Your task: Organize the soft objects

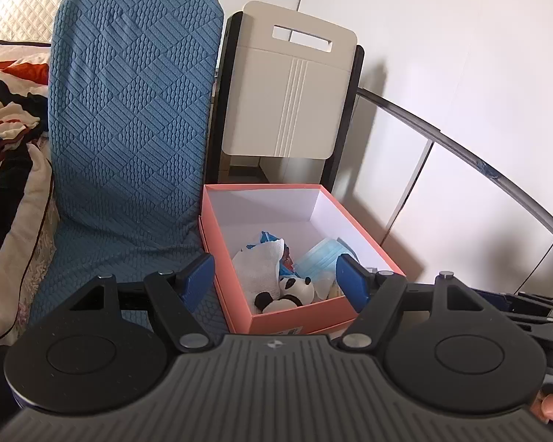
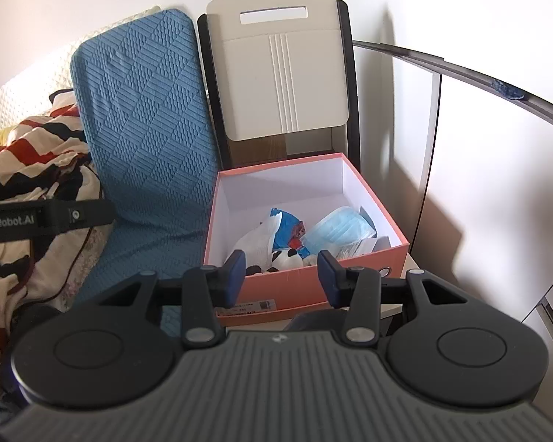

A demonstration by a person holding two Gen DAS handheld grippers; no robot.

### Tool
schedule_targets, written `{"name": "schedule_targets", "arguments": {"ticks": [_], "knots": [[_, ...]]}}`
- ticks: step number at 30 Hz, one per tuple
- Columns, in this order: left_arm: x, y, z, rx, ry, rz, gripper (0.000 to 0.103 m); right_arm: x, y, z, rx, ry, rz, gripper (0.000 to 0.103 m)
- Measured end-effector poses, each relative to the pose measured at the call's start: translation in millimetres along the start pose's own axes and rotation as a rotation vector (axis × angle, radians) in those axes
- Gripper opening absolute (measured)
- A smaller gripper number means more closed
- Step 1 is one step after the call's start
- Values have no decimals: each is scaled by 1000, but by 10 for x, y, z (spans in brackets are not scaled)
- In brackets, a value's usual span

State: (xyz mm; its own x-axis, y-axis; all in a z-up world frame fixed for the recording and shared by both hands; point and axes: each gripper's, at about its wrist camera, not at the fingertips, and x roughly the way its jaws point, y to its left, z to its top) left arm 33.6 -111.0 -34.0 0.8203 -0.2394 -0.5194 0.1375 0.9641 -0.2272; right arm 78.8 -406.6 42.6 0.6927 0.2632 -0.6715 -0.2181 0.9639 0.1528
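Observation:
A pink open box with white inner walls stands beside a blue quilted cushion. Inside lie a white cloth, a panda plush, a blue face mask and a blue-red item. My left gripper is open and empty, its fingertips spread just before the box's near side. My right gripper is open and empty, in front of the box's near wall.
A blue quilted cushion leans left of the box. A beige folded chair stands behind it. A patterned blanket lies at the left. White wall panels rise at the right.

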Motion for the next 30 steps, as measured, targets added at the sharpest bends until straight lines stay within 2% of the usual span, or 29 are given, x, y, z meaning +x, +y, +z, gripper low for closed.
{"name": "schedule_targets", "arguments": {"ticks": [9, 11, 19, 21, 22, 24, 25, 26, 30], "knots": [[-43, 3, 8, 3, -1, -1, 77, -25, 29, 14, -11, -3, 3, 46], [-59, 15, 8, 2, -2, -3, 84, -27, 24, 28, -10, -3, 9, 46], [-111, 30, 14, 4, -12, -7, 88, -17, 70, 45, -17, -3, 9, 46], [-122, 26, 7, 6, -12, -5, 95, -10, 80, 50, -19, 0, 9, 47], [-124, 26, 9, 10, -7, 4, 99, 2, 78, 54, -22, 6, 9, 50], [-123, 21, 22, 23, -4, 30, 103, 10, 88, 57, -28, 2, -1, 86], [-131, 22, 19, 31, -9, 37, 103, 7, 93, 57, -31, -3, -4, 92], [-133, 26, 20, 33, -9, 45, 103, 7, 97, 59, -35, -7, -5, 97], [-125, 65, 16, 24, 6, 54, 103, 44, 95, 66, -34, 9, -7, 97]]}}
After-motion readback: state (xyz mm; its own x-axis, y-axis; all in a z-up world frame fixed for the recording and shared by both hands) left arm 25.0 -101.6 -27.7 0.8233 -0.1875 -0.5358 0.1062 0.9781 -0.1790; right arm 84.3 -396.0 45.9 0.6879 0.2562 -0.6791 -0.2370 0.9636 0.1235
